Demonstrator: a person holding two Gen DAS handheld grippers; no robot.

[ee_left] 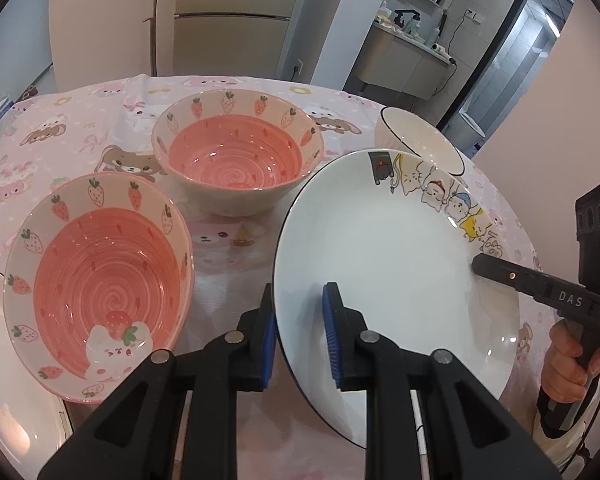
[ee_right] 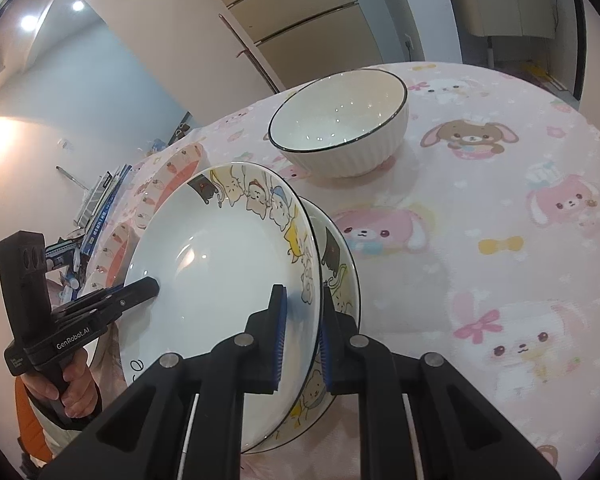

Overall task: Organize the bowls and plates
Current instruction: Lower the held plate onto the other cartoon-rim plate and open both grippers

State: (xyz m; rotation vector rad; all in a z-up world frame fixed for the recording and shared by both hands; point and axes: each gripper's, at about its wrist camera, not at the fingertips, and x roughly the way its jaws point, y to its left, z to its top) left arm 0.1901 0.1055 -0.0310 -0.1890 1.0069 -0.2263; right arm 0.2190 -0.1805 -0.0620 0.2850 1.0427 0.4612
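**Two-handed hold on the upper plate, above its matching plate**

Left tongs (ee_left: 299, 294) and right tongs (ee_right: 301, 291) are both narrow and clamped on the same cat plate (ee_left: 380, 260), one on each opposite rim. In each wrist view the rim passes between the blue pads.

You hold the plate at two points because it is wide and glazed. A single grip on one rim would probably let it swing or slip.

The plate is off the bench (ee_right: 500, 200) and tilted, with its right side lower. It hangs directly over a second cat plate (ee_right: 340, 256), which lies flat towards the near edge of the bench. This position suggests the step in hand is to stack like on like.

Check the surroundings before lowering:
- The white bowl (ee_right: 340, 136) stands beyond the plates, towards the far edge and apart from them.
- Two strawberry bowls, one near (ee_left: 100, 280) and one further back (ee_left: 236, 152), stand on the left side of the bench. The near one is close to the plate's left rim.

Level the plate first. The outer finger of the right tongs sits between the two plates and may get trapped.
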